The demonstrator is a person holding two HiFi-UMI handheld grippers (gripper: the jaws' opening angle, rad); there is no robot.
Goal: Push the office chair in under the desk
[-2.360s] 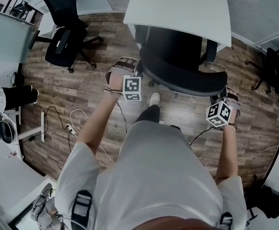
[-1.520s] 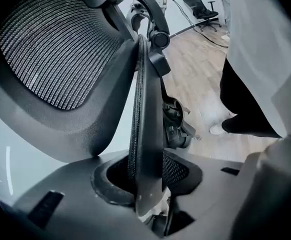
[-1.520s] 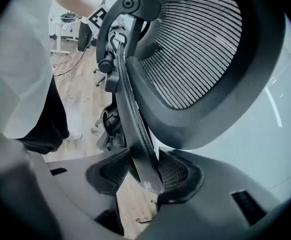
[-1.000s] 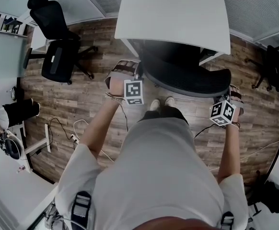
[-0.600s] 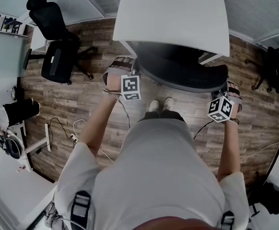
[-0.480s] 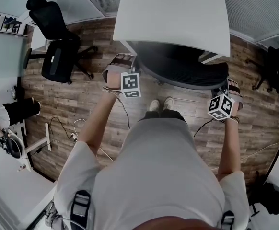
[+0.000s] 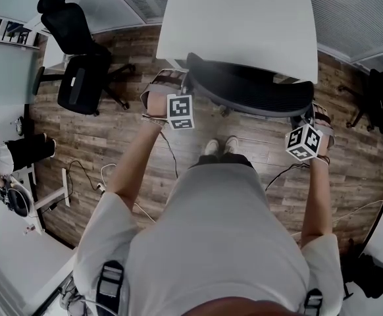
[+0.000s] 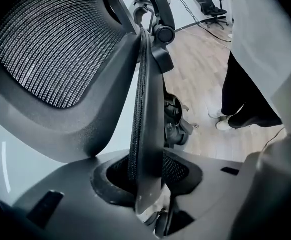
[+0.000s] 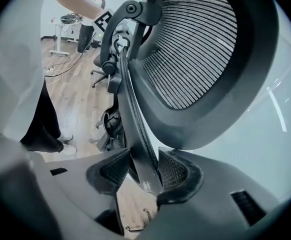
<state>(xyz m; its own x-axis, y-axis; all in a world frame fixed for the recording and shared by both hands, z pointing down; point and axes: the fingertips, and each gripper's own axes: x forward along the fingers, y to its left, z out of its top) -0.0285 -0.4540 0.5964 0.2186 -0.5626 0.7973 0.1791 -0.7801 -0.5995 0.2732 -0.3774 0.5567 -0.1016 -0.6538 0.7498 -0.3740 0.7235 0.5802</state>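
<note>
Left gripper [image 7: 180, 82], right gripper [image 7: 308, 115]: jaws wide, each clamped on one backrest [image 7: 257, 92] end. Backrest long axis ran left-right, parallel to desk [image 7: 244, 18] edge. Desk lay directly ahead, just beyond backrest.

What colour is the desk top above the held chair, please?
Plain white flat rectangular desk top; clearest in the head view.

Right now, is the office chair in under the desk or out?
In: the office chair has its seat hidden beneath the white desk; only its mesh backrest shows, against the desk's near edge.
</note>
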